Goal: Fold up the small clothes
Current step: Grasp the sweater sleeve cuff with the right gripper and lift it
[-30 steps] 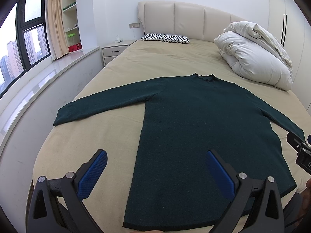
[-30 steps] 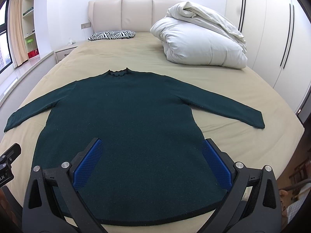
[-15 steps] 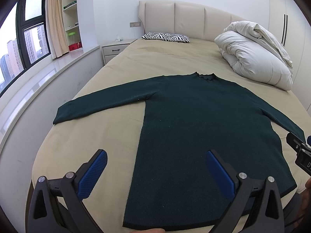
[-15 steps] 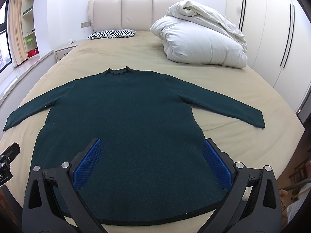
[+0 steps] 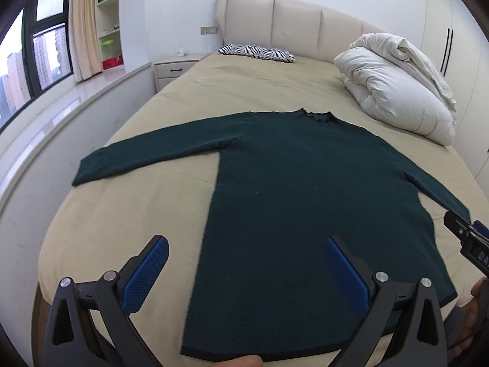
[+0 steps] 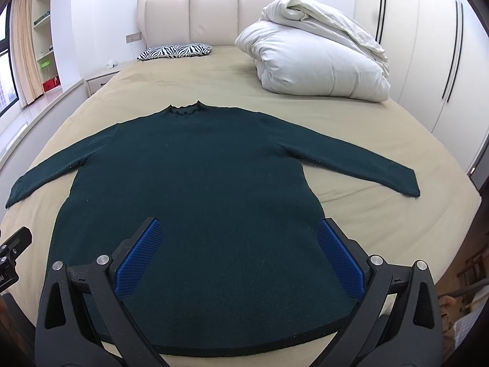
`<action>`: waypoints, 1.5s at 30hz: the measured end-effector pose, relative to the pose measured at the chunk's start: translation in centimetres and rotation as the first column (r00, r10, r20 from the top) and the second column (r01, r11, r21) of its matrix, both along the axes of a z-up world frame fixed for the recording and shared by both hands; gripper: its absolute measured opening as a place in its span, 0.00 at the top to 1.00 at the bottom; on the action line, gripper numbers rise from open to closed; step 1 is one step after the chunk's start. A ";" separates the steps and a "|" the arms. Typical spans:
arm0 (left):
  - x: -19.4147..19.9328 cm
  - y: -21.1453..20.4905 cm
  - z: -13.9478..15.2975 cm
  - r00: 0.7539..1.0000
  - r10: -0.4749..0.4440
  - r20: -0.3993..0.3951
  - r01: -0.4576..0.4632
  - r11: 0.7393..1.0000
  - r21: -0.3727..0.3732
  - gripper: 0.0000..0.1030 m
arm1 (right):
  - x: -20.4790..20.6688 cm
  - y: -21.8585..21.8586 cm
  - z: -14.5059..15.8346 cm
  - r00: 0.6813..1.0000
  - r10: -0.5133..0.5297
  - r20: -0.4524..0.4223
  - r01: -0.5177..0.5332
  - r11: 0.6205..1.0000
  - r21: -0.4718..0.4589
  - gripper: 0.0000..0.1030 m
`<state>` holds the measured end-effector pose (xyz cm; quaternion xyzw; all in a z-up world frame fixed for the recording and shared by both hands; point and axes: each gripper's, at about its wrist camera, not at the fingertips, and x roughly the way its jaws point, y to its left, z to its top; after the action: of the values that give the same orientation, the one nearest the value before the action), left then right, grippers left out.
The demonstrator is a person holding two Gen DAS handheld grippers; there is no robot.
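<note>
Now nudged slightly forward over the sweater (image 5: 305, 214): left gripper (image 5: 244, 272) and right gripper (image 6: 238, 253) both spread wide, empty, above its hem; folding not begun.

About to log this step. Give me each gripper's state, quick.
Left gripper: open, holding nothing, above the green sweater.
Right gripper: open, holding nothing, over the sweater's lower part.
</note>
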<state>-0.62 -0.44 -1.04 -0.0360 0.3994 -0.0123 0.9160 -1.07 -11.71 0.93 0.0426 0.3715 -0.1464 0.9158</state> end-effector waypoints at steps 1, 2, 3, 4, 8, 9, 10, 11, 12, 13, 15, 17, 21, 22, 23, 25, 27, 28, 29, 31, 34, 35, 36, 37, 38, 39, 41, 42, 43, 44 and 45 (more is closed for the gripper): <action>0.0 0.0 0.0 1.000 -0.011 -0.003 0.011 1.000 -0.017 0.00 | 0.0 -0.6 -0.1 1.000 -0.005 0.004 0.005 1.000 0.020 0.00; -0.1 0.0 0.0 1.000 -0.020 -0.003 0.020 0.999 -0.034 0.00 | 0.0 -1.6 -0.1 1.000 -0.014 0.014 0.014 0.999 0.048 0.00; -0.1 -0.1 -0.1 1.000 -0.023 0.001 0.023 0.999 -0.042 0.00 | -0.1 -3.0 -0.1 0.999 -0.027 0.026 0.025 0.997 0.079 0.00; -0.1 -0.2 -0.1 1.000 -0.028 0.004 0.028 0.998 -0.053 0.00 | -0.1 -4.6 -0.1 0.998 -0.045 0.037 0.041 0.993 0.109 0.00; 0.7 -0.6 -0.7 1.000 -0.023 -0.011 0.022 0.998 -0.064 0.00 | -0.4 -13.5 -0.8 0.984 -0.172 0.052 0.156 0.962 0.224 0.00; 1.0 -1.0 -0.9 0.999 -0.026 -0.019 0.025 0.999 -0.044 0.00 | -0.5 -15.8 -1.1 0.978 -0.204 0.052 0.185 0.950 0.250 0.00; 1.4 -1.4 -1.0 0.999 -0.036 -0.031 0.036 0.999 -0.022 0.00 | -0.7 -19.0 -1.5 0.965 -0.255 0.055 0.229 0.930 0.289 0.00; 1.7 -1.9 -1.3 0.998 -0.051 -0.043 0.051 0.999 -0.002 0.00 | -1.1 -21.9 -2.0 0.950 -0.306 0.058 0.271 0.905 0.327 0.00; 2.1 -2.5 -1.6 0.996 -0.067 -0.055 0.068 0.998 0.007 0.00 | -1.5 -24.5 -2.5 0.934 -0.352 0.057 0.309 0.880 0.361 0.00; 2.2 -2.6 -1.8 0.995 -0.076 -0.060 0.076 0.997 0.005 0.00 | -1.9 -27.6 -3.2 0.911 -0.409 0.049 0.356 0.843 0.403 0.01; 2.8 -3.1 -2.2 0.994 -0.089 -0.064 0.090 0.996 0.011 0.00 | -2.3 -32.9 -4.7 0.870 -0.492 0.022 0.422 0.768 0.481 0.07; 3.4 -3.5 -2.5 0.994 -0.093 -0.053 0.093 0.996 0.000 0.00 | -2.8 -37.7 -6.5 0.831 -0.556 -0.008 0.463 0.684 0.563 0.13; 4.8 -3.9 -3.1 0.992 -0.119 -0.046 0.116 0.991 -0.061 0.00 | -2.6 -44.3 -10.3 0.786 -0.614 -0.075 0.494 0.550 0.673 0.26; 5.2 -4.1 -3.2 0.990 -0.128 -0.053 0.125 0.990 -0.069 0.00 | -2.6 -45.7 -11.3 0.769 -0.633 -0.094 0.507 0.514 0.692 0.27; 5.4 -4.3 -3.3 0.990 -0.132 -0.054 0.128 0.990 -0.060 0.00 | -2.6 -46.3 -12.1 0.758 -0.645 -0.103 0.513 0.489 0.706 0.28; 6.0 -4.6 -3.4 0.989 -0.134 -0.067 0.131 0.991 -0.040 0.00 | -2.6 -47.9 -13.6 0.742 -0.662 -0.104 0.503 0.448 0.739 0.33; 6.7 -4.5 -3.7 0.986 -0.136 -0.100 0.130 0.989 -0.070 0.00 | -2.3 -48.9 -14.3 0.736 -0.671 -0.088 0.487 0.435 0.758 0.36; 7.1 -4.4 -3.9 0.984 -0.138 -0.115 0.129 0.988 -0.085 0.00 | -1.8 -49.5 -14.4 0.737 -0.671 -0.080 0.482 0.439 0.758 0.38; 7.4 -4.4 -4.0 0.983 -0.140 -0.119 0.130 0.987 -0.092 0.00 | -1.5 -49.9 -14.6 0.739 -0.669 -0.076 0.481 0.446 0.755 0.40; 7.9 -4.3 -4.4 0.980 -0.157 -0.125 0.142 0.983 -0.120 0.00 | -0.7 -50.4 -14.6 0.738 -0.671 -0.075 0.484 0.447 0.752 0.43; 8.7 -3.9 -5.1 0.973 -0.176 -0.150 0.148 0.973 -0.179 0.01 | 0.3 -50.9 -14.4 0.733 -0.676 -0.078 0.502 0.461 0.732 0.67; 8.9 -3.8 -5.3 0.972 -0.181 -0.153 0.149 0.969 -0.196 0.02 | 0.3 -50.9 -14.2 0.731 -0.677 -0.085 0.516 0.467 0.718 0.81; 9.2 -3.5 -5.6 0.969 -0.192 -0.157 0.153 0.962 -0.228 0.04 | 0.4 -50.8 -14.0 0.733 -0.675 -0.086 0.525 0.480 0.703 0.88; 9.5 -3.3 -5.9 0.966 -0.201 -0.160 0.156 0.953 -0.258 0.08 | 0.8 -50.6 -13.4 0.742 -0.665 -0.078 0.527 0.509 0.681 0.90; 9.8 -3.2 -6.1 0.963 -0.211 -0.166 0.157 0.945 -0.287 0.10 | 1.3 -50.3 -12.8 0.754 -0.653 -0.067 0.523 0.536 0.663 0.93; 10.2 -3.0 -6.3 0.961 -0.216 -0.170 0.155 0.937 -0.313 0.13 | 1.7 -49.7 -12.0 0.772 -0.634 -0.049 0.509 0.570 0.645 0.93; 10.6 -2.6 -6.3 0.961 -0.226 -0.161 0.160 0.925 -0.346 0.17 | 3.7 -47.6 -9.5 0.825 -0.565 0.009 0.447 0.663 0.601 0.93; 11.0 -2.5 -6.3 0.960 -0.232 -0.156 0.164 0.919 -0.358 0.17 | 4.8 -46.3 -8.4 0.852 -0.523 0.033 0.408 0.700 0.586 0.93; 11.3 -2.3 -6.1 0.961 -0.234 -0.147 0.165 0.914 -0.371 0.17 | 5.9 -44.5 -7.2 0.880 -0.473 0.054 0.362 0.739 0.568 0.93; 11.6 -2.0 -6.0 0.962 -0.234 -0.140 0.165 0.909 -0.384 0.17 | 7.5 -42.6 -5.9 0.908 -0.413 0.077 0.308 0.779 0.547 0.93; 12.0 -1.7 -5.7 0.964 -0.230 -0.130 0.162 0.902 -0.400 0.17 | 9.1 -40.6 -4.6 0.931 -0.351 0.100 0.251 0.814 0.524 0.93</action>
<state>11.34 -2.09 -6.76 -0.1761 0.4690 -0.1797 0.8466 8.03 -52.30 -3.70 0.3516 0.2951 -0.1833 0.8693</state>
